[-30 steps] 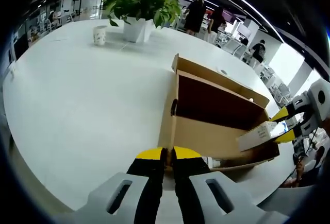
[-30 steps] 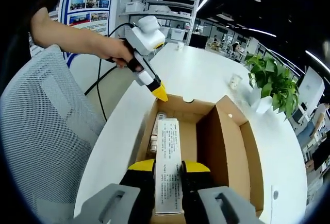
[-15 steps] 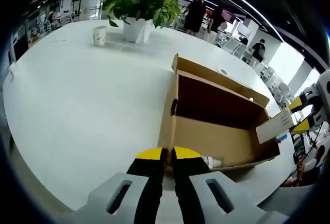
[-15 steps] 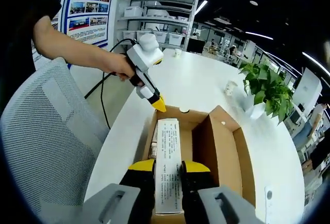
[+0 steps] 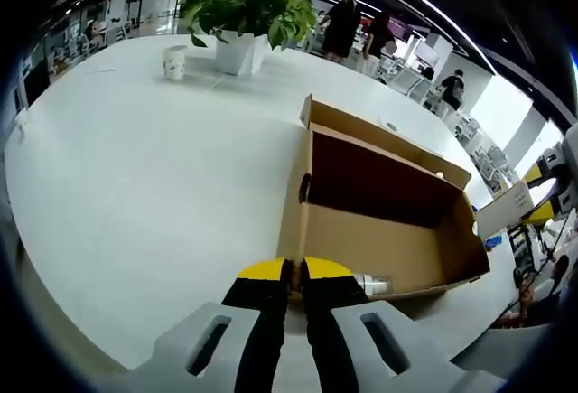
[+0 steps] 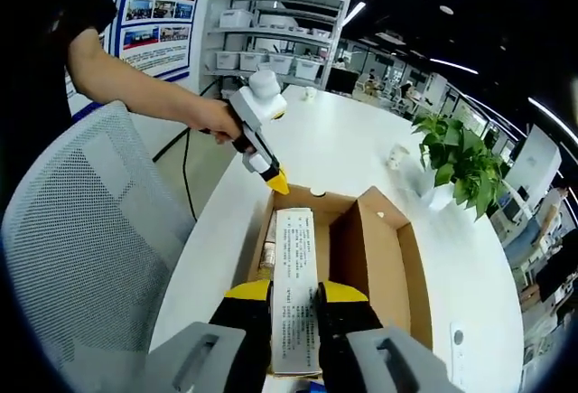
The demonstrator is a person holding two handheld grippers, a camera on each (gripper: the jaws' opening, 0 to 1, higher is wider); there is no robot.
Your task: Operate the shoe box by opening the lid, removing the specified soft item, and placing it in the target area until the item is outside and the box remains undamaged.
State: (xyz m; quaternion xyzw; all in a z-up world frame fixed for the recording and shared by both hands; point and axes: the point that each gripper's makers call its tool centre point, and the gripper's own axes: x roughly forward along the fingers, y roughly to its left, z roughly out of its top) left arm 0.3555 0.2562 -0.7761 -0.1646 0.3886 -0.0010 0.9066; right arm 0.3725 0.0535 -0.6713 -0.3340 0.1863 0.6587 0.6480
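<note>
Right claw has lifted white carton above shoe box, clamped; left claw pinches box wall.

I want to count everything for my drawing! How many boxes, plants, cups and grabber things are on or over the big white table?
Cardboard shoe box: 1
Small white printed box: 1
Potted plant: 1
Paper cup: 1
Grippers, left gripper and right gripper: 2
Total: 6

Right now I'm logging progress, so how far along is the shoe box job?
Done: the shoe box stands open. In hand: the right gripper grips the white printed package, while the left gripper pinches the box wall. Left: setting the package down on the table.
</note>
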